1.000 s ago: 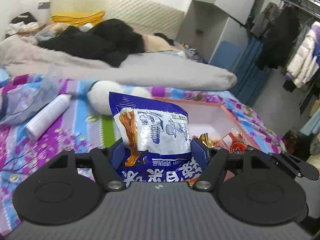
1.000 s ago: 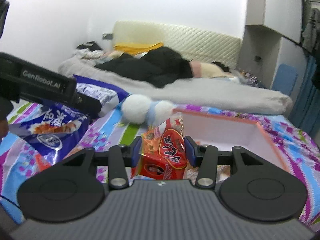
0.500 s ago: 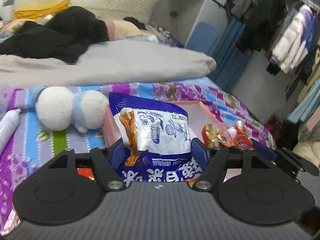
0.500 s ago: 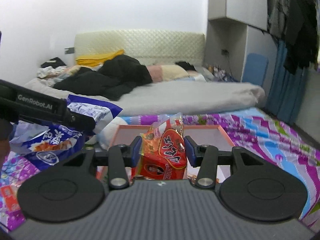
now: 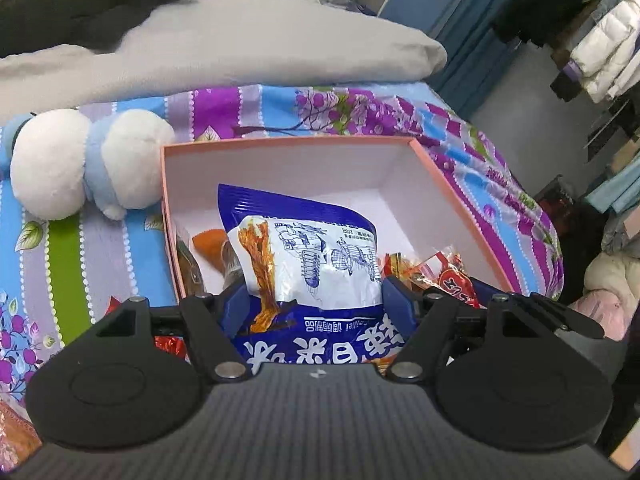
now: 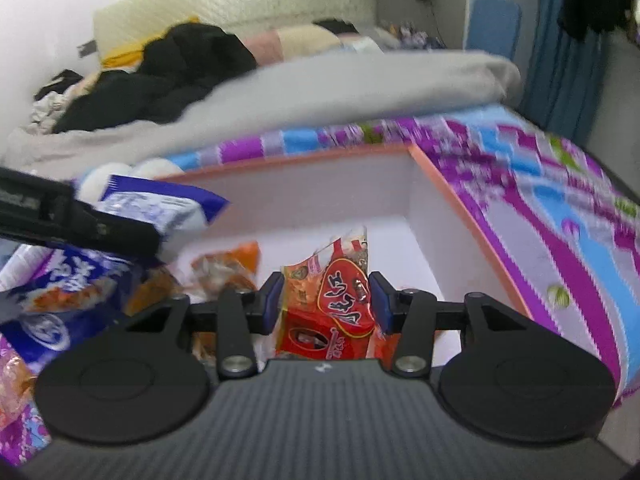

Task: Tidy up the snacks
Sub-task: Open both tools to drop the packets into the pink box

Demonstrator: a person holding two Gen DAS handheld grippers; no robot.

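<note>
My left gripper is shut on a blue and white snack bag and holds it over the near edge of an open pink box with white inside walls. My right gripper is shut on a red snack packet and holds it over the same box, right of the left gripper. The red packet also shows in the left wrist view. The blue bag also shows in the right wrist view. Orange snack packets lie on the box floor.
The box sits on a floral purple and blue bedsheet. A white and blue plush toy lies left of the box. A grey duvet is behind it. Loose snack packets lie at the left.
Both grippers have moved forward and tilted down over the open box, each still holding its packet. The box interior has come into view.
</note>
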